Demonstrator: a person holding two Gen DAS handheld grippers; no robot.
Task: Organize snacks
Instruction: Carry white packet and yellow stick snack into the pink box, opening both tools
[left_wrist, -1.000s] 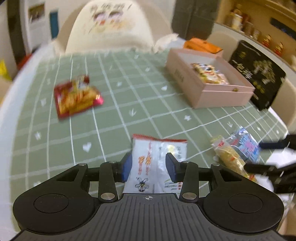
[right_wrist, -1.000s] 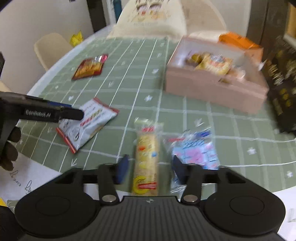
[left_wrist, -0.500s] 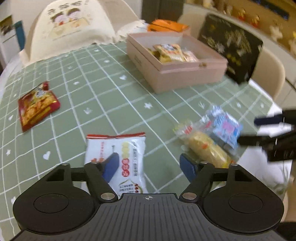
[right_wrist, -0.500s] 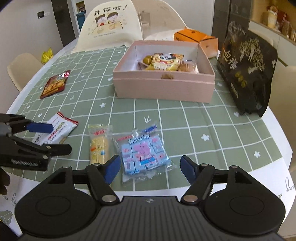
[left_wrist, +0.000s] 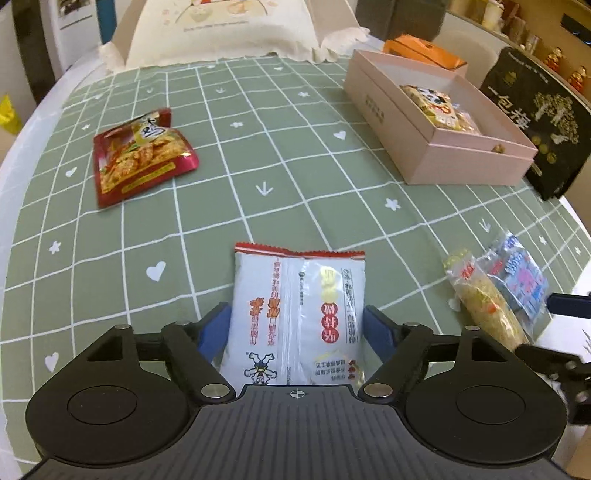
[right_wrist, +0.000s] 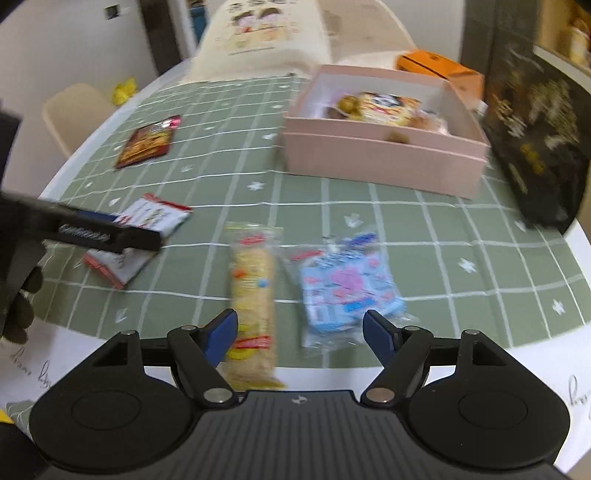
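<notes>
A white snack packet (left_wrist: 295, 314) lies on the green checked tablecloth (left_wrist: 258, 155) between the blue fingers of my open left gripper (left_wrist: 297, 330), which straddles it. It also shows in the right wrist view (right_wrist: 140, 236). My right gripper (right_wrist: 299, 332) is open above the near table edge, with a yellow cracker pack (right_wrist: 253, 295) by its left finger and a blue-pink candy bag (right_wrist: 343, 284) just ahead. A red snack packet (left_wrist: 138, 155) lies at the far left. An open pink box (left_wrist: 436, 122) holding several snacks stands at the back right.
A black printed bag (left_wrist: 535, 118) stands right of the pink box, and an orange box (left_wrist: 424, 51) lies behind it. A chair with a cartoon cushion (left_wrist: 221, 29) is at the far side. The table edge runs close to both grippers.
My left gripper has opened and come forward and left to straddle the white packet. My right gripper has opened wide and dropped lower over the cracker pack and candy bag.
</notes>
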